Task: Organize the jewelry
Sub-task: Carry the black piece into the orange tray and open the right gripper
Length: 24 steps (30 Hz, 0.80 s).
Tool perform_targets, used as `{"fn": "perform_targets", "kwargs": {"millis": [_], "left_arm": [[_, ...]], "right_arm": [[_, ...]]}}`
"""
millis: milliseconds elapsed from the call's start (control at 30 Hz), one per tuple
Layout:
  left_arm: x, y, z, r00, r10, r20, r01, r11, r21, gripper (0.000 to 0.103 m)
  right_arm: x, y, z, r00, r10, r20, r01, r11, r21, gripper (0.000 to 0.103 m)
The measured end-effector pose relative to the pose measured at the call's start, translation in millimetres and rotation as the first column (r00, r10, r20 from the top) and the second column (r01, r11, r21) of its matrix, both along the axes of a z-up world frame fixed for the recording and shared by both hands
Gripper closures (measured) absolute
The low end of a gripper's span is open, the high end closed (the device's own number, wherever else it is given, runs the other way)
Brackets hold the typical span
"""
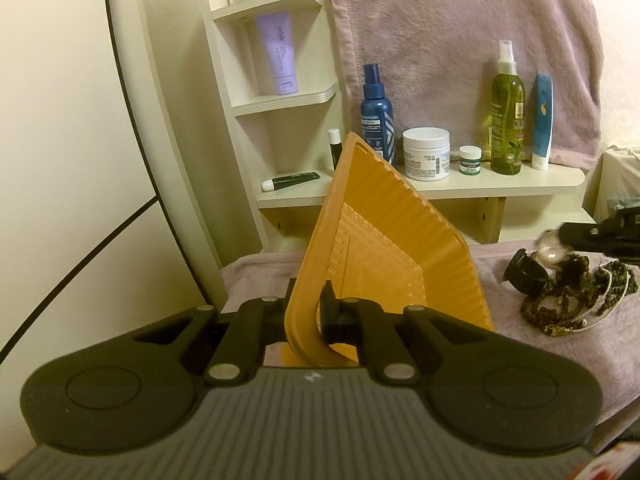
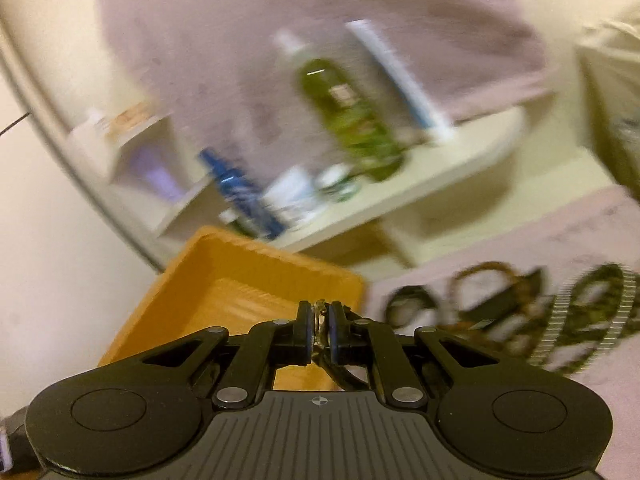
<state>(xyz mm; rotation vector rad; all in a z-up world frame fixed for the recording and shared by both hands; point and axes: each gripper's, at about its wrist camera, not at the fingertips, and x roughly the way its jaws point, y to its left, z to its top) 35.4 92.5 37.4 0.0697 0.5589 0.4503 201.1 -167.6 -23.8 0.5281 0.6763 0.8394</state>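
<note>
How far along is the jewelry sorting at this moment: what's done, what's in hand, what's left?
Done: nothing shows inside the orange tray yet. In hand: the left gripper is clamped on the tray's rim, holding it tilted up, and the right gripper is shut on a thin piece of jewelry, too blurred to identify, near the tray. Left: the pile of beaded strands and a dark watch on the towel.

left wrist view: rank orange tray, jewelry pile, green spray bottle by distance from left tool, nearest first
1. Orange ribbed plastic tray: clamped in the left tool, tilted up on edge.
2. Tangled pile of dark beaded jewelry: right of the tray, on the pink towel.
3. Green spray bottle: farthest, standing on the cream shelf behind.
</note>
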Motion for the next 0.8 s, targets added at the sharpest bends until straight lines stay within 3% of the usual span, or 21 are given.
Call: {"fn": "perform_targets", "kwargs": {"millis": [200,300,600,633,667,733,800], "left_arm": [[-1,1,1,1.000,-0.003,0.000,0.003,1.000,-0.008,0.096],[-2,1,1,1.000,-0.008,0.001,0.008,1.000,-0.011,0.096],[-3,4,0,1.000,-0.009,0.003,0.009,0.999,-0.033,0.095],[-4,4,-1,1.000,-0.008,0.002,0.008,0.999,-0.036,0.095],[-3,4,-2,1.000,-0.006,0.003,0.006,0.999,-0.037,0.095],[-3,5,-1,1.000,-0.005,0.003,0.005,0.999,-0.042,0.095],[-3,5,-1,1.000,-0.004,0.004,0.004,0.999,-0.044,0.095]], "right_arm": [[-30,58,-7,0.989,0.143,0.033,-0.142,0.990,-0.024,0.095],[-38,80,-23,0.982,0.191,0.004,-0.191,0.980,-0.048,0.095],[-43,98,-41,0.980,0.199,-0.018,-0.200,0.976,-0.089,0.093],[-40,98,-41,0.982,0.190,-0.022,-0.191,0.977,-0.092,0.087],[-40,93,-35,0.983,0.180,-0.023,-0.182,0.979,-0.094,0.070],[-40,86,-31,0.987,0.159,-0.012,-0.160,0.982,-0.104,0.049],[-41,79,-29,0.991,0.133,0.011,-0.130,0.983,-0.127,0.048]]}}
